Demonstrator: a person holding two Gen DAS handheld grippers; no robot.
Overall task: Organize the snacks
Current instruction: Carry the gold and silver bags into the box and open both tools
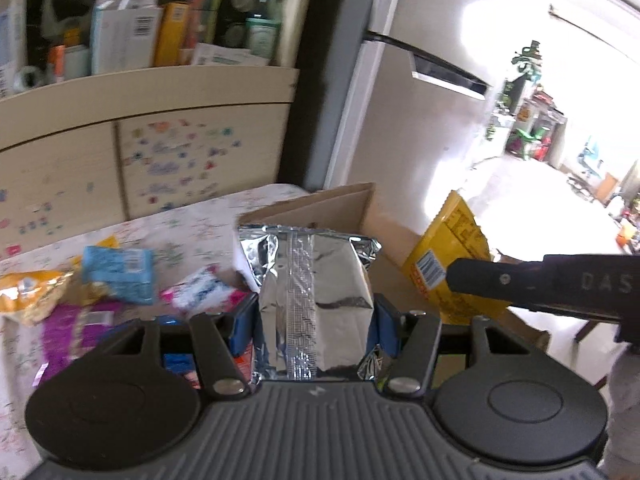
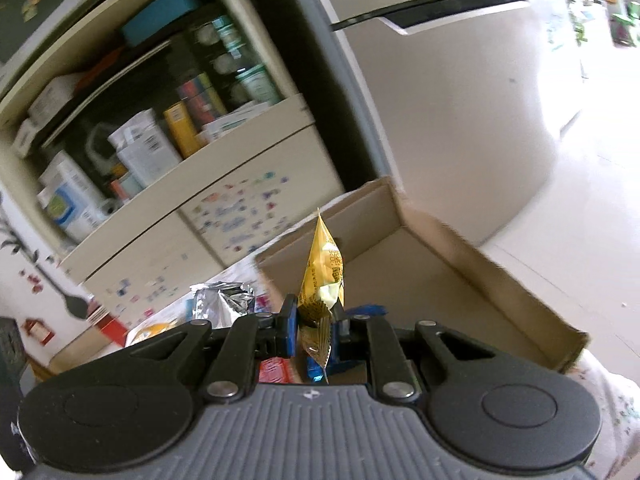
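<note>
In the left wrist view my left gripper (image 1: 314, 320) is shut on a silver foil snack bag (image 1: 316, 276), its blue pads pressing both sides, held above the table in front of the cardboard box (image 1: 352, 204). The right gripper's black body (image 1: 540, 284) reaches in from the right with a yellow packet (image 1: 448, 256) at its tip. In the right wrist view my right gripper (image 2: 316, 324) is shut on that thin yellow snack packet (image 2: 324, 272), which stands upright over the open cardboard box (image 2: 440, 264). The silver bag (image 2: 224, 308) shows at the left.
Loose snack packets lie on the floral tablecloth (image 1: 192, 228): a light blue one (image 1: 120, 272), an orange one (image 1: 28, 292), a purple one (image 1: 76, 328), a pink and white one (image 1: 200, 292). A shelf cabinet (image 1: 140, 80) full of boxes stands behind, a white fridge (image 1: 420, 100) beside it.
</note>
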